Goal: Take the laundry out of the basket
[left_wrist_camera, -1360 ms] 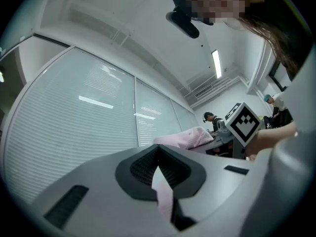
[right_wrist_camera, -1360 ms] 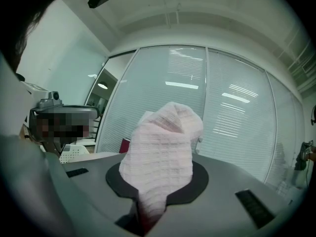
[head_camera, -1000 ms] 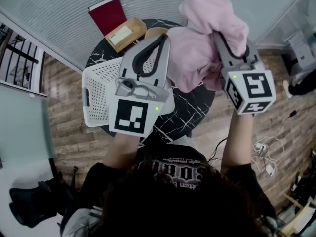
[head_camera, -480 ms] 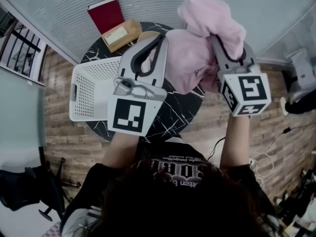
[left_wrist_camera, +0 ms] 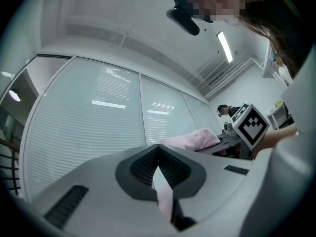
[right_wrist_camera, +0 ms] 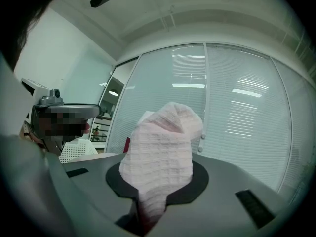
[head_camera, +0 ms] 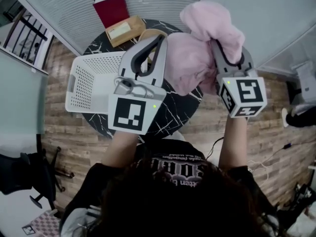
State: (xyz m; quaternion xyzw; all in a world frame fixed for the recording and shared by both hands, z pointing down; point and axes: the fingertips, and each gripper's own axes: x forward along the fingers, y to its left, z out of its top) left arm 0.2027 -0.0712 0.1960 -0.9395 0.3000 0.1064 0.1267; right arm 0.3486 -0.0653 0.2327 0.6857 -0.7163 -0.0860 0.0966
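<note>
Basket [head_camera: 94,80] farther left than before, on marble table [head_camera: 173,116] over wooden floor [head_camera: 64,132]

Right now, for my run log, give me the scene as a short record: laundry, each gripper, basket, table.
laundry: pink cloth, held up between both grippers, out of the basket
left gripper: shut on a thin edge of the cloth
right gripper: shut on a thick bunch of the cloth
basket: white, on the table's left side
table: round, black marble; box at far edge
</note>
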